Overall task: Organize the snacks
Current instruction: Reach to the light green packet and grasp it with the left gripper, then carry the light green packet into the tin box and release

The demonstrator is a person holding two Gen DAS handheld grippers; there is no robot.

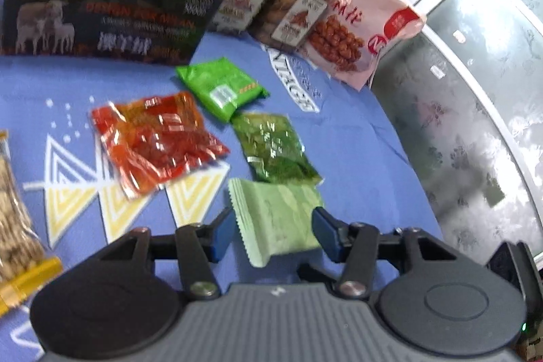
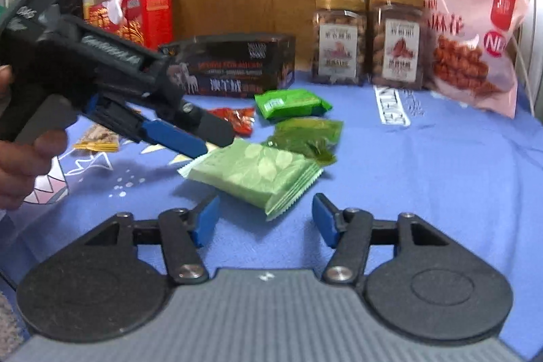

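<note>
Plainly the pink bag (image 2: 471, 46) leaning at the blue cloth's (image 2: 424, 178) far right corner could topple if bumped. Mid-cloth, the pale green packet (image 1: 281, 219) sits between the left gripper's (image 1: 274, 231) spread, empty jaws and may slide when pinched; the right gripper (image 2: 265, 219) gapes empty beside it.

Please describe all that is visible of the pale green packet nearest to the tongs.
The pale green packet is a flat, sealed pouch of matte film with a faint leaf pattern and serrated end seams. It lies flat on the blue cloth, beside a dark green packet. The open left tongs straddle its near end; whether they touch is unclear.
</note>
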